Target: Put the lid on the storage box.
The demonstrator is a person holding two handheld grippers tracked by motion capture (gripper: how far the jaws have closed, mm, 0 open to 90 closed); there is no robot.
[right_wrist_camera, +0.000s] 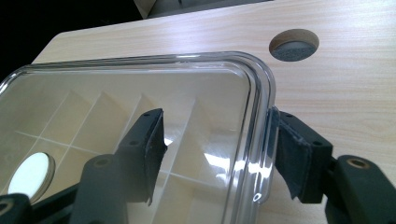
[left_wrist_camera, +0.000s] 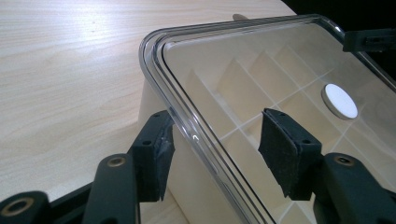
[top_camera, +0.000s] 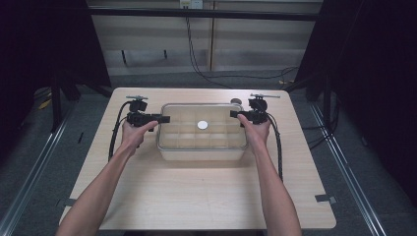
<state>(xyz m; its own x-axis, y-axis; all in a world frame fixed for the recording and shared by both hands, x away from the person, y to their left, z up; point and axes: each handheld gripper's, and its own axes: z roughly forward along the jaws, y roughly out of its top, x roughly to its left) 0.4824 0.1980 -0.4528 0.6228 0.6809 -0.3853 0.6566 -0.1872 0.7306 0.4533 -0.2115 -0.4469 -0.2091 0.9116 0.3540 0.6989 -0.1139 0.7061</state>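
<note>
Box (top_camera: 202, 150) | clear-lidded, compartmented, set mid-table (top_camera: 196, 201), long axis left-right | left gripper (top_camera: 166, 119) at left short end, right gripper (top_camera: 233, 114) at right short end, equally near | lid (left_wrist_camera: 224, 93) rim straddled by both, jaws apart, nothing clamped

A: High view: overhead from the near side, facing forward and down, far off.
B: Gripper views: close, along each tool's jaws; all share the clear box (top_camera: 202, 127) on the bench (top_camera: 196, 196).
</note>
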